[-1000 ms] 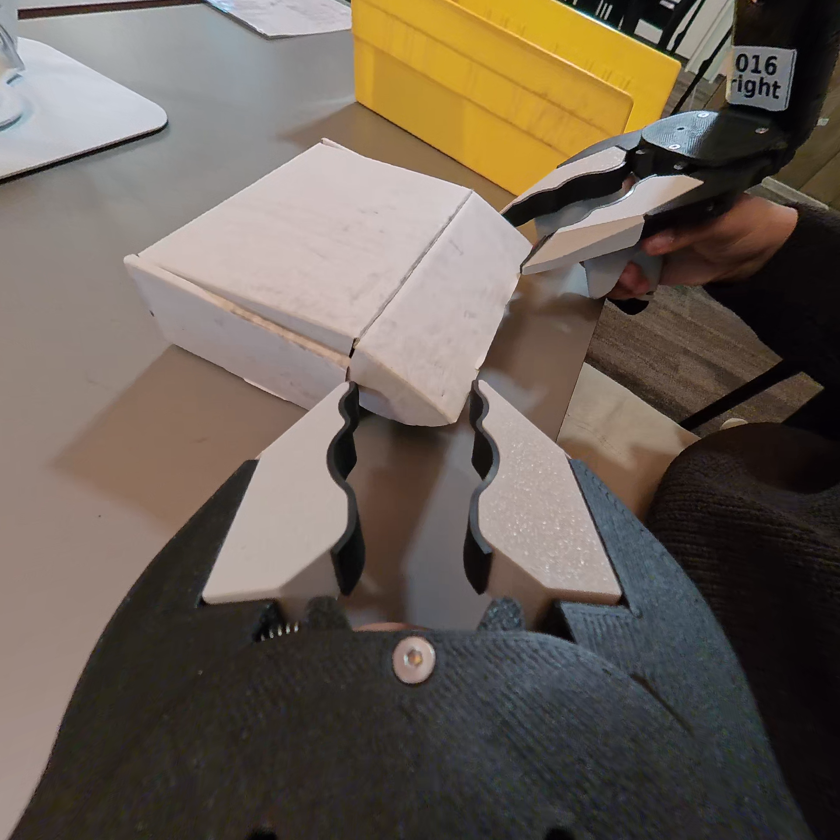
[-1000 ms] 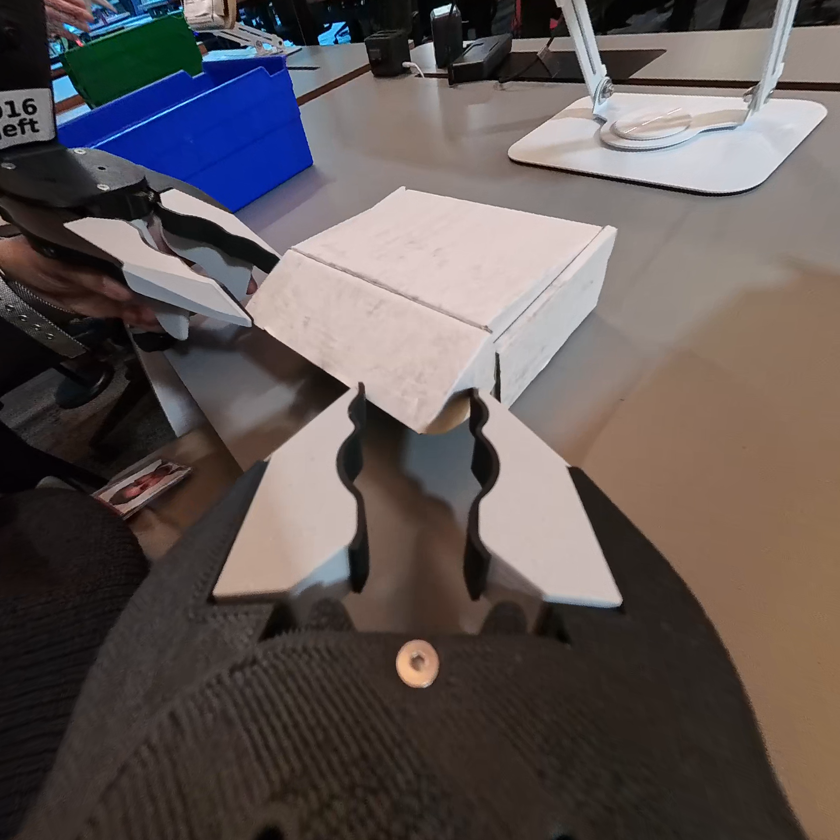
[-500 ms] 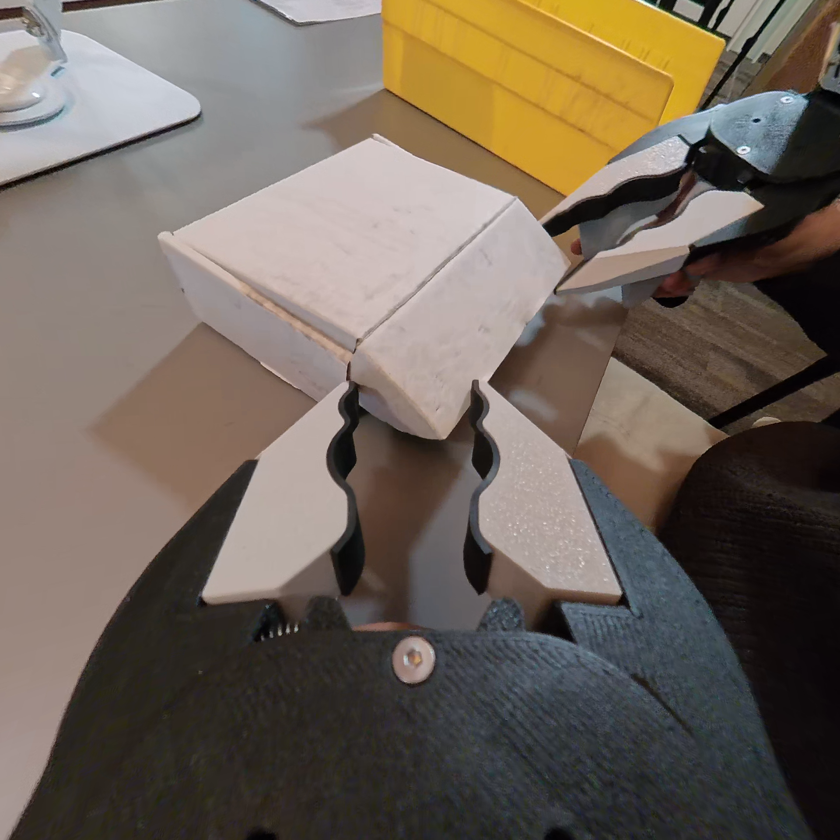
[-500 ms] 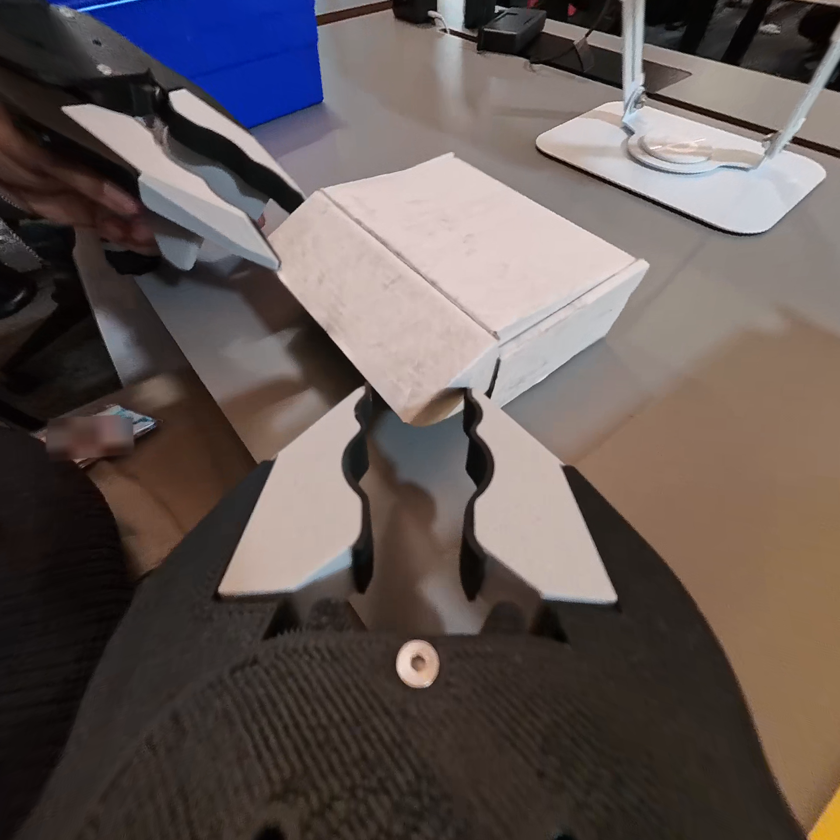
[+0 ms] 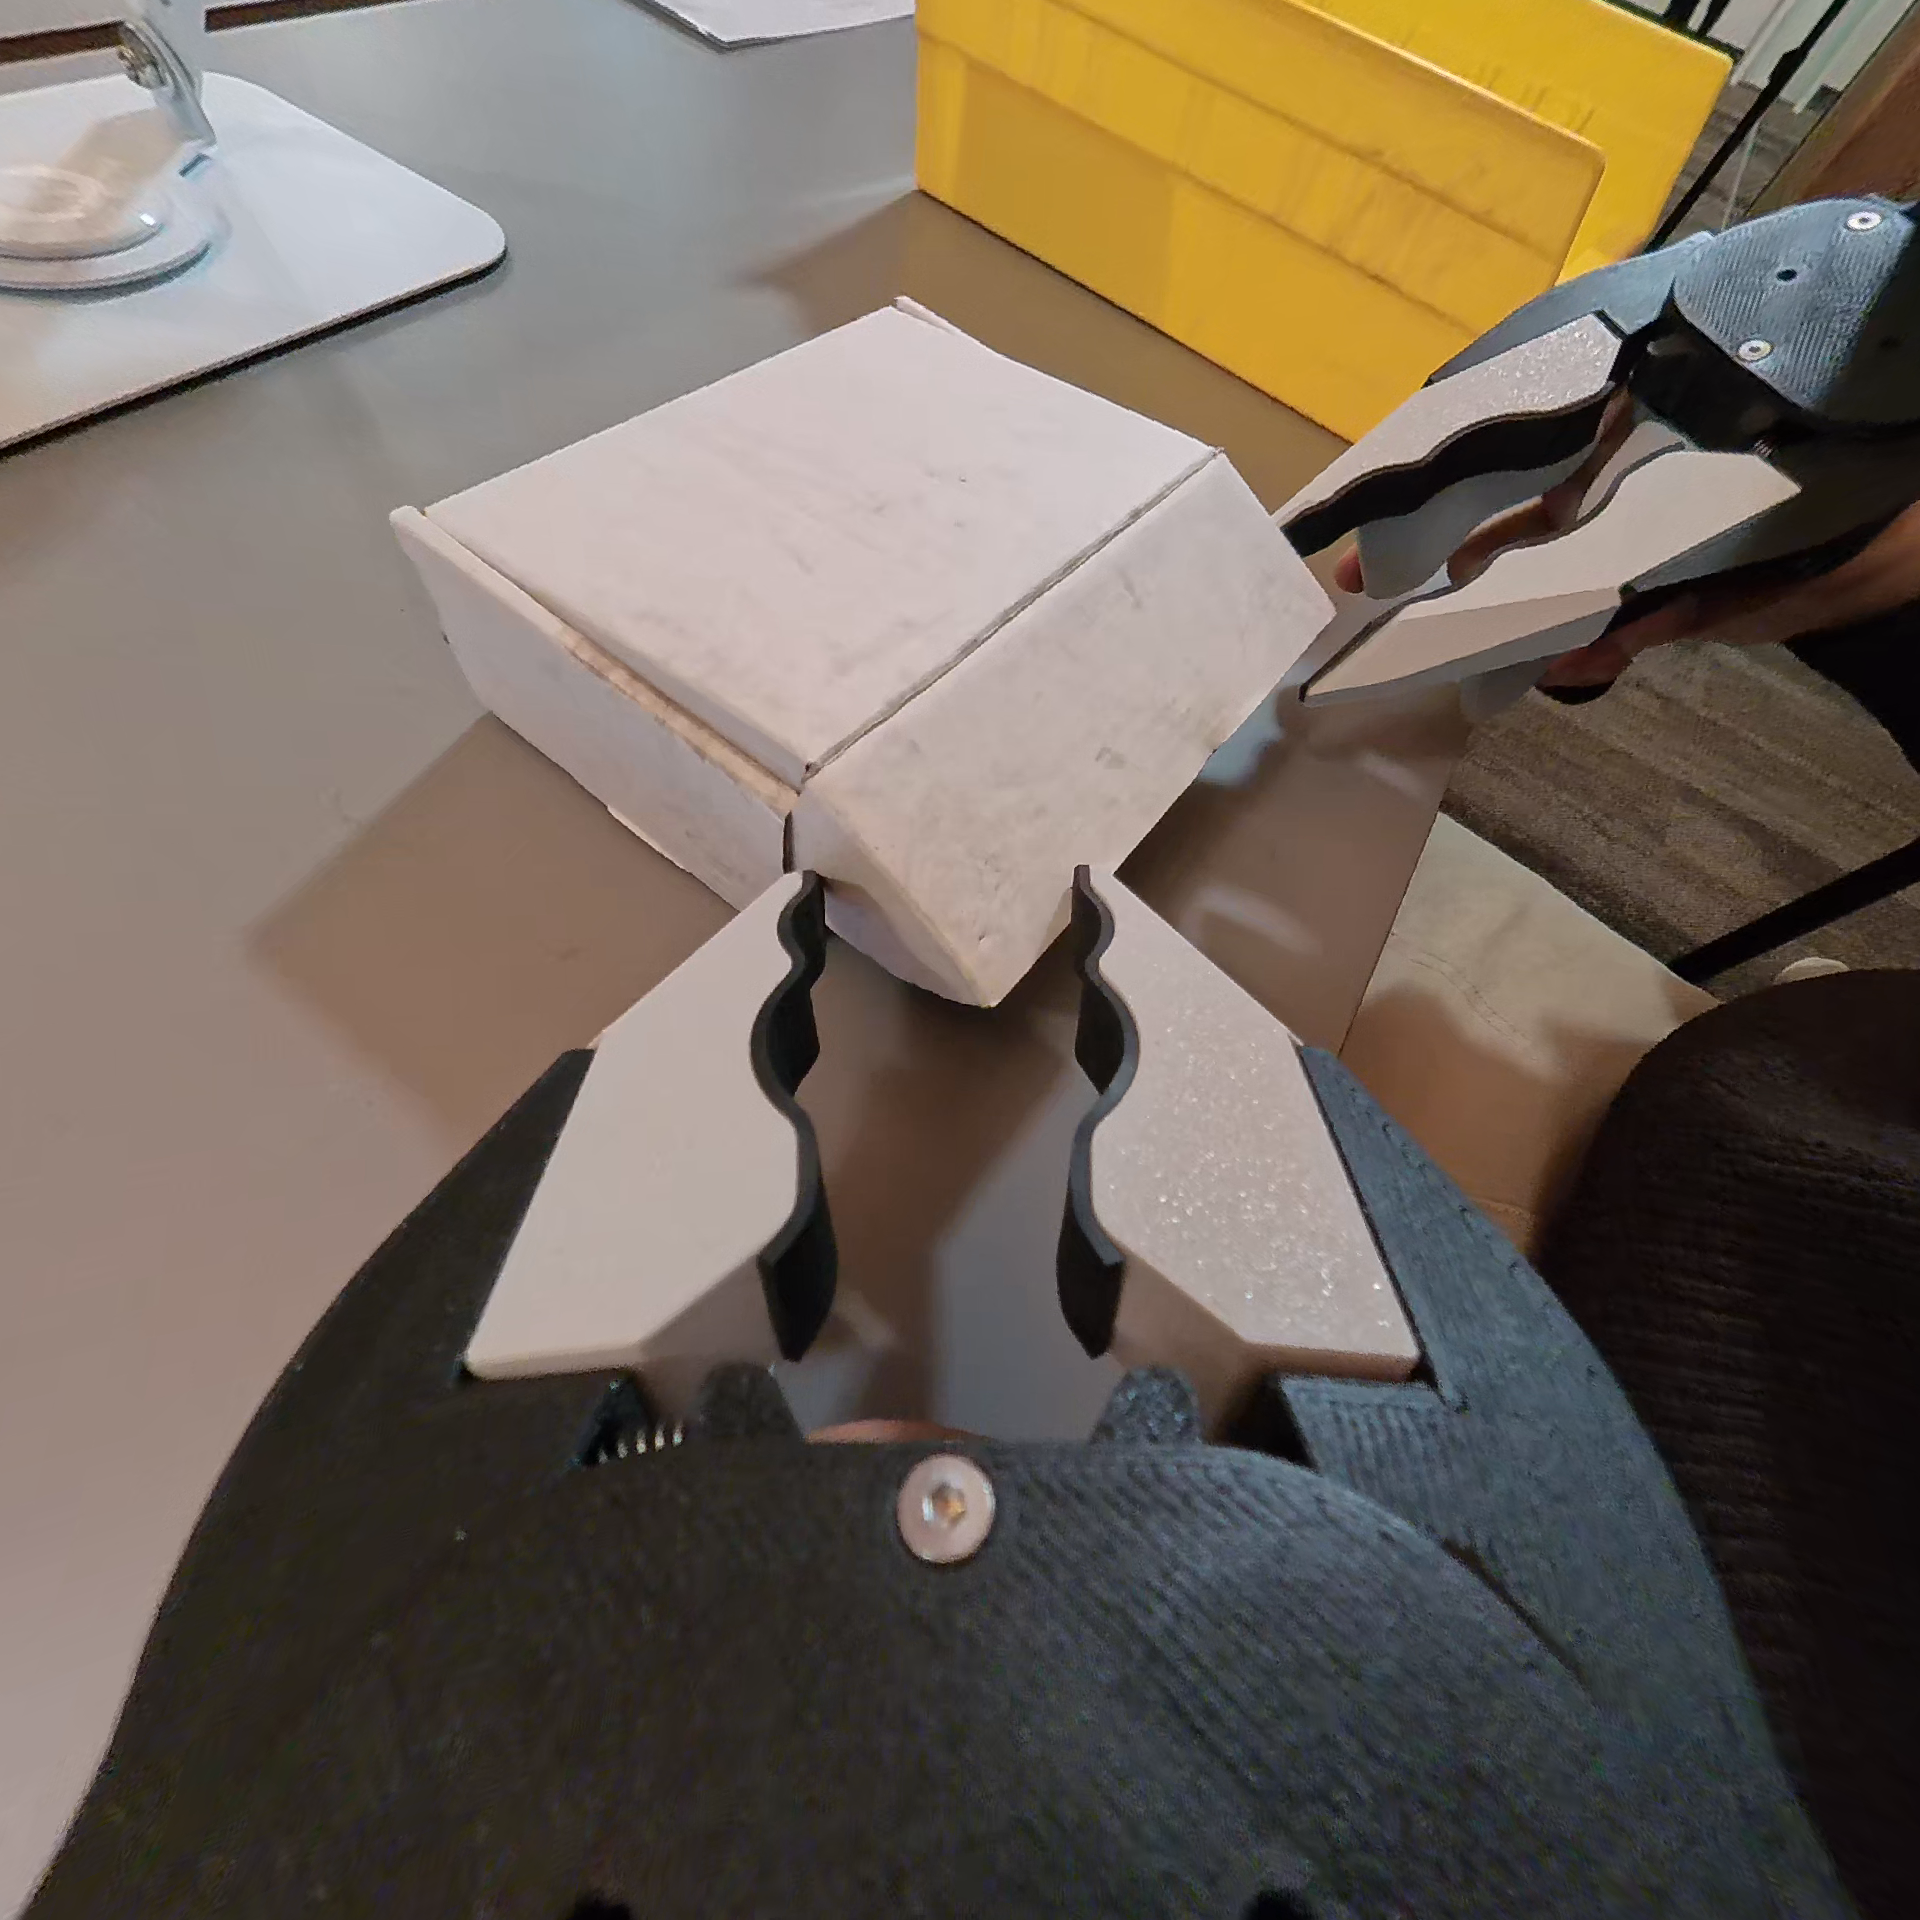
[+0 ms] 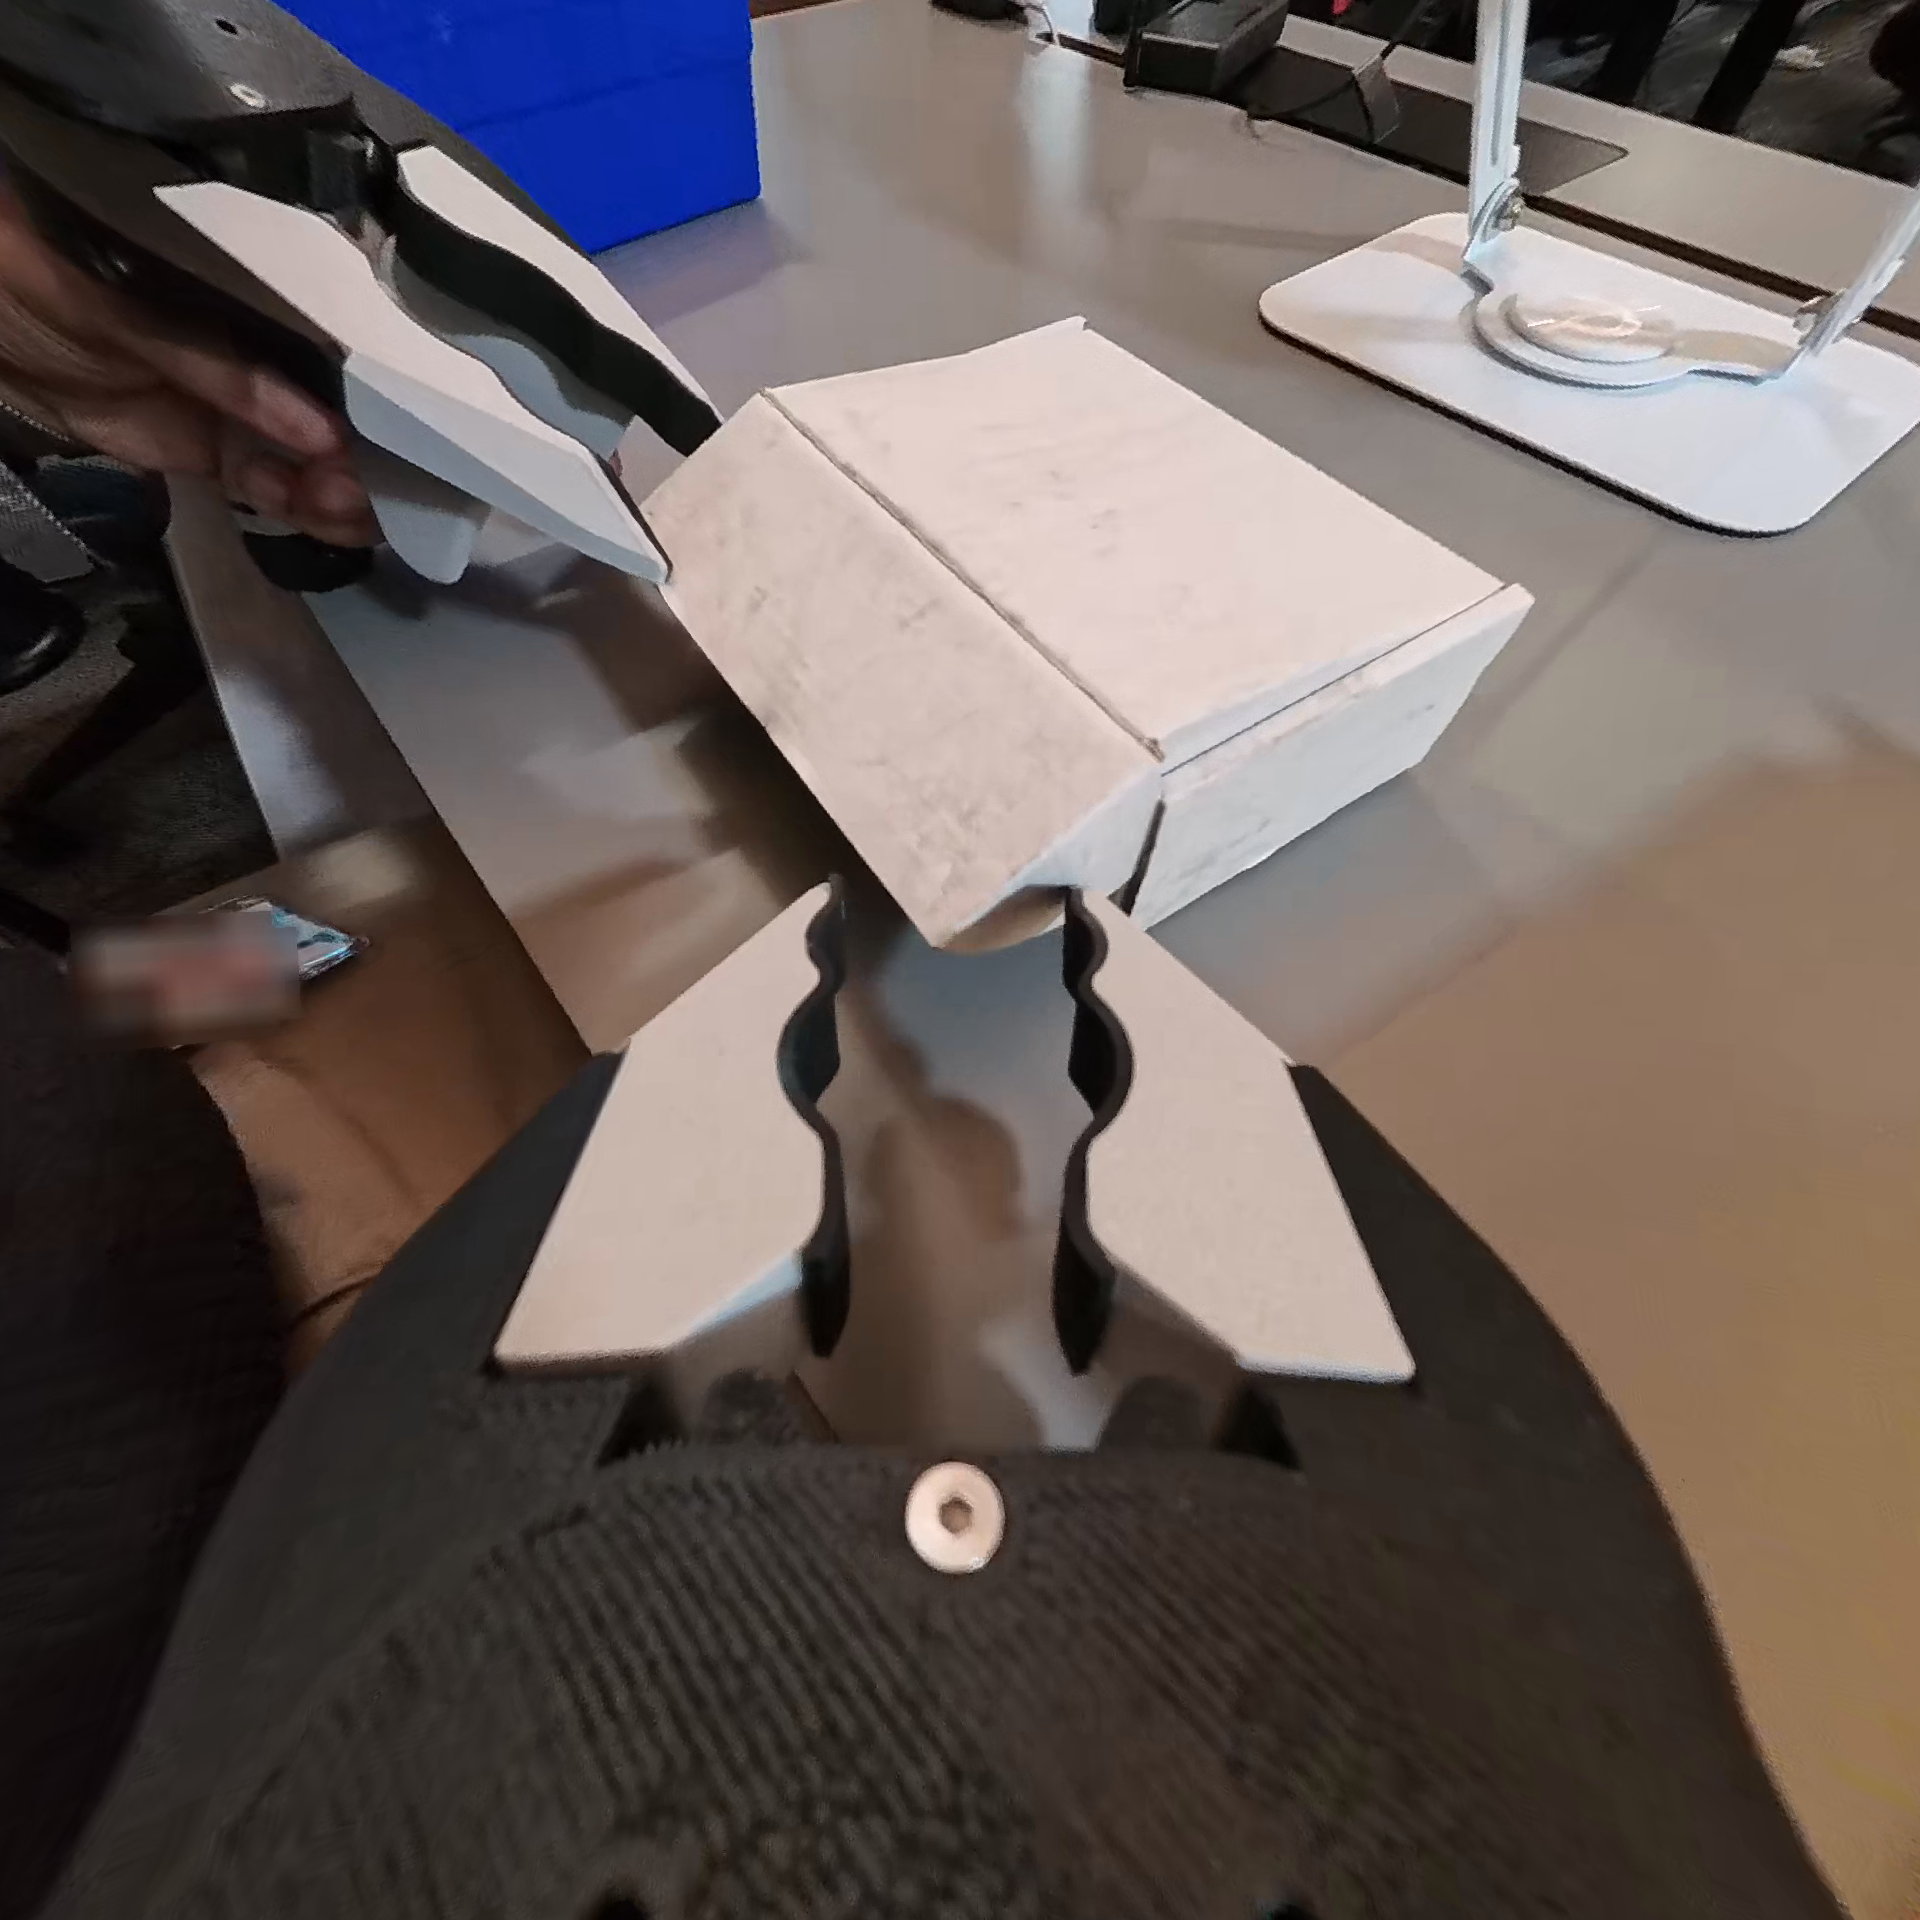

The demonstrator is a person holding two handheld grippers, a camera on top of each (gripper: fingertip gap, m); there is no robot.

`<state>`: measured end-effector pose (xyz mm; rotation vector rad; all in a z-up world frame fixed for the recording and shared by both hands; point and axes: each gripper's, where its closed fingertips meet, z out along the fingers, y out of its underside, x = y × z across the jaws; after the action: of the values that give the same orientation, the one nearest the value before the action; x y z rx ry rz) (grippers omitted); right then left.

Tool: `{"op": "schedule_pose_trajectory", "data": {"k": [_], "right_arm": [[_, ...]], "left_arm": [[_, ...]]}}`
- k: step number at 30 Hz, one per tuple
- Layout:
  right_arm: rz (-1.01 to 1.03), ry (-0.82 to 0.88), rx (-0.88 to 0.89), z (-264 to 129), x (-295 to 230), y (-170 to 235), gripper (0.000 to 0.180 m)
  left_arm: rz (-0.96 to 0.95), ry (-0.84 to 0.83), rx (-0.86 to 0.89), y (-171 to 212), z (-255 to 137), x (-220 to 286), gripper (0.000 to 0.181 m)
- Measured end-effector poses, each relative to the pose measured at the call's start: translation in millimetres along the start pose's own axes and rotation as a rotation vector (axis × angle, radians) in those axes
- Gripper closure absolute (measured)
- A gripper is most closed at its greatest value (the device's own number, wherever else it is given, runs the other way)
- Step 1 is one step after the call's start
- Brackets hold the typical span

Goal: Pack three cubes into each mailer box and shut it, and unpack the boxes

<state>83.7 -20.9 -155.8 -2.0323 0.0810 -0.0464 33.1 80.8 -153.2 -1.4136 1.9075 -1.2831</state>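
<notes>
Grey tabletop; white cardboard mailer box, front flap untucked. Left tongs, right tongs both released at flap corners. Next, probably: tucking flap.

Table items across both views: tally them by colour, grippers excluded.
White: 2, the cardboard mailer box and flat stand base.
Yellow: 1, the plastic bin.
Blue: 1, the plastic bin.
Total: 4.
</notes>
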Motion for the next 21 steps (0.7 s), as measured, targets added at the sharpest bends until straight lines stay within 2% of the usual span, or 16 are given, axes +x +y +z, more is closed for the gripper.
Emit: {"op": "schedule_pose_trajectory", "data": {"k": [5, 21], "right_arm": [[-0.006, 0.048, -0.007, 5.3, 2.5, 1.6, 0.139], [0.119, 0.036, -0.004, 11.6, 9.4, 0.8, 0.139]], "left_arm": [[0.010, -0.033, -0.021, 2.3, 2.0, -2.8, 0.134], [0.009, -0.071, -0.055, 6.4, 5.1, -7.7, 0.135]]}}
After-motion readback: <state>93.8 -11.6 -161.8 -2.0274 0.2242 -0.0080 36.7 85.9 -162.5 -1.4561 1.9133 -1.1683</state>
